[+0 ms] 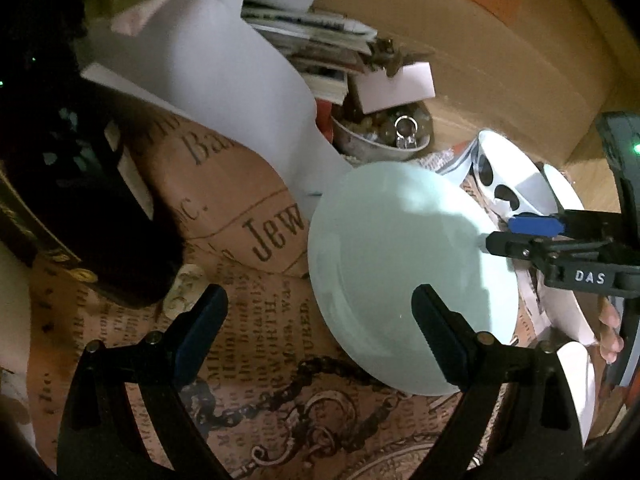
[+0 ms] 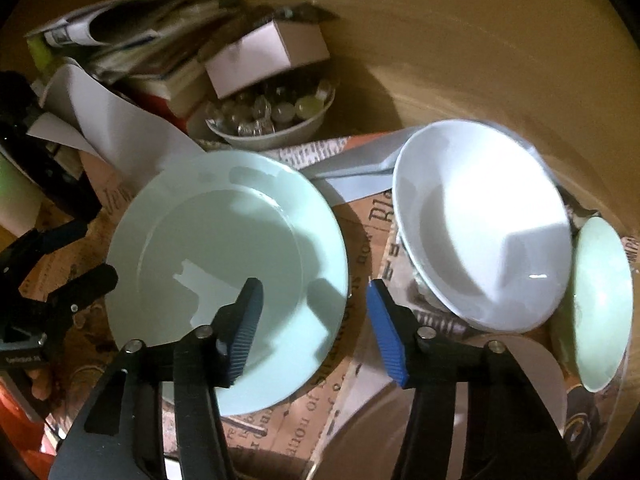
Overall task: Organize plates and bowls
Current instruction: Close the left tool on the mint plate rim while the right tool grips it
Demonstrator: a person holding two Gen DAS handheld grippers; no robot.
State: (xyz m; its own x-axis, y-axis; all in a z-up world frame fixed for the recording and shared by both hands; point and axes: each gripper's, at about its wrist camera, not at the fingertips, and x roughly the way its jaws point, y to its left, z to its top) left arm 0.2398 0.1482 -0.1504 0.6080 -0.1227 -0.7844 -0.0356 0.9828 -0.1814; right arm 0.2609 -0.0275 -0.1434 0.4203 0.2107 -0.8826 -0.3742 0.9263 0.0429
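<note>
Left side first: the left gripper (image 1: 320, 320) hangs with its fingers spread wide, nothing between them, one finger over the printed newsprint-style cloth (image 1: 256, 360) and the other over the near rim of the pale green plate (image 2: 228, 276). That plate lies flat on the cloth, about mid-surface. Behind it, towards the far edge of the surface, a curled white sheet (image 2: 120, 128) leans beside a stack of books and papers (image 2: 152, 60), and a small bowl of glass beads (image 2: 272, 120) sits with a white box (image 2: 268, 56) propped over it.

Moving right: the right gripper (image 2: 316, 320) straddles the right rim of the green plate, one finger above the plate's inside and the blue-padded finger outside it over the cloth. Its jaws stand partly apart; the pads are not pressing on the rim, so nothing is pinched.

Further right, a white bowl (image 2: 480, 224) sits tilted, resting on something below it that cannot be made out. Just beside it, at the right edge of the surface, a small green bowl (image 2: 600, 300) stands steeply tipped, touching or nearly touching the white bowl.
</note>
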